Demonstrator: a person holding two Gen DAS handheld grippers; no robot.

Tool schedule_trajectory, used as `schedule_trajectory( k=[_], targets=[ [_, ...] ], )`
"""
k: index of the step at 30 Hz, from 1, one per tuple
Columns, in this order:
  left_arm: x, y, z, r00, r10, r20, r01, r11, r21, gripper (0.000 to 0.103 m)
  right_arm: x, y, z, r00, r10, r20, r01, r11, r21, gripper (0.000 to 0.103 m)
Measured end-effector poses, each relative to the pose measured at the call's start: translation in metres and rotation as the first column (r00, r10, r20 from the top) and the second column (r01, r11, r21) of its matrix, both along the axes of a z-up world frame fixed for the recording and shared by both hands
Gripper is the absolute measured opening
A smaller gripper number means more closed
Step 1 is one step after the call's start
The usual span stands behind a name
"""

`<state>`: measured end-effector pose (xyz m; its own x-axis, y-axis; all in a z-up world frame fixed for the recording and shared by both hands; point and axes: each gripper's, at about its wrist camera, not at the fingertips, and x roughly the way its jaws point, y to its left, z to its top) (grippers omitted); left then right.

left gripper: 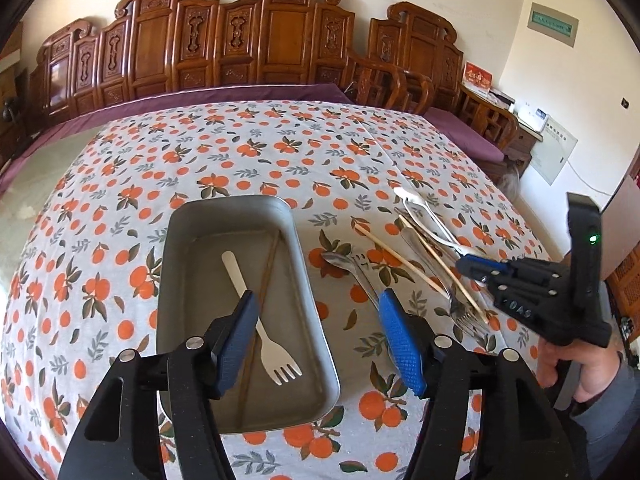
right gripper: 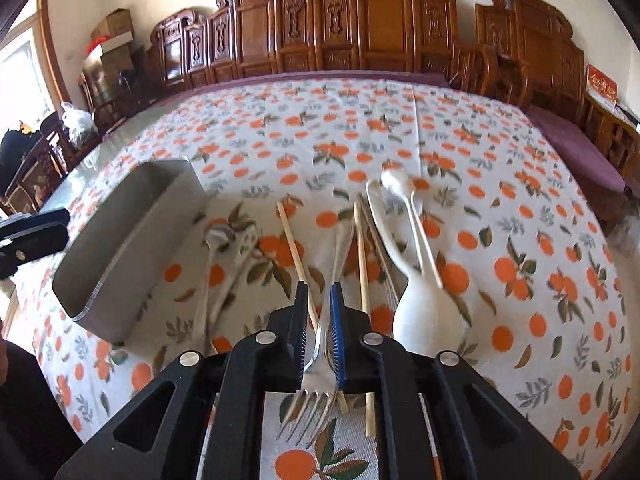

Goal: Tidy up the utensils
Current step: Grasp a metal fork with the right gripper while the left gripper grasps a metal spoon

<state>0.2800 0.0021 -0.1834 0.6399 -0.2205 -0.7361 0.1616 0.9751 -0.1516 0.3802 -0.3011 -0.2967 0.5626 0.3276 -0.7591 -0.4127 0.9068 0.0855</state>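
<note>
A grey metal tray [left gripper: 172,240] sits on the orange-print tablecloth and holds a white fork [left gripper: 260,328] and brown chopsticks [left gripper: 264,280]. My left gripper [left gripper: 316,312] is open and empty, hovering over the tray's near right rim. To the right lies a pile of utensils: a metal spoon [left gripper: 340,264], pale chopsticks [left gripper: 400,258], white spoons [left gripper: 424,212] and a metal fork [left gripper: 460,312]. My right gripper [right gripper: 319,300] is closed on the metal fork [right gripper: 320,344], tines toward the camera. The tray [right gripper: 132,248] shows at left in the right wrist view.
The tablecloth [left gripper: 240,148] covers a large table. Carved wooden chairs [left gripper: 280,32] line the far wall, with a purple-cushioned bench [left gripper: 460,128] at right. My right gripper's body [left gripper: 532,280] and the hand holding it are at the right edge of the left wrist view.
</note>
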Motion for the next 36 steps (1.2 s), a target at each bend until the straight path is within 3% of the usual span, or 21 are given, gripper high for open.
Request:
schedule_trajectory(
  k=[4,10,16,18,20,23,36],
  targets=[
    [-0.001,-0.006,-0.003,1.000,-0.007,-0.005,0.007,1.000,0.004,0.060,0.001,-0.002,-0.013,0.999,-0.001,-0.039,0.001,1.000,0.000,0.023],
    [-0.003,-0.016,-0.006,1.000,-0.029,-0.011,0.029,0.999,0.015,0.060,0.008,-0.006,-0.028,0.995,-0.005,-0.103,0.006,1.000,0.010,0.023],
    [-0.004,-0.022,-0.010,0.999,-0.040,-0.016,0.040,0.999,0.025,0.060,0.012,-0.001,-0.032,0.994,0.000,-0.107,0.000,1.000,-0.002,0.023],
    [-0.003,-0.024,-0.011,0.999,-0.043,-0.017,0.043,0.999,0.030,0.060,0.013,-0.001,-0.033,0.995,-0.002,-0.105,0.002,1.000,0.000,0.021],
    [-0.004,-0.026,-0.012,0.999,-0.045,-0.019,0.045,0.998,0.034,0.060,0.014,0.000,-0.033,0.993,0.011,-0.115,-0.009,1.000,0.016,0.010],
    [-0.005,-0.030,-0.013,0.999,-0.048,-0.018,0.049,0.998,0.041,0.060,0.014,0.001,-0.032,0.994,0.008,-0.111,-0.007,1.000,0.007,0.008],
    [-0.004,-0.054,-0.014,0.998,-0.062,-0.029,0.065,0.993,0.095,0.060,0.012,-0.023,-0.013,0.996,-0.003,-0.085,0.012,0.995,0.101,0.008]
  ],
)
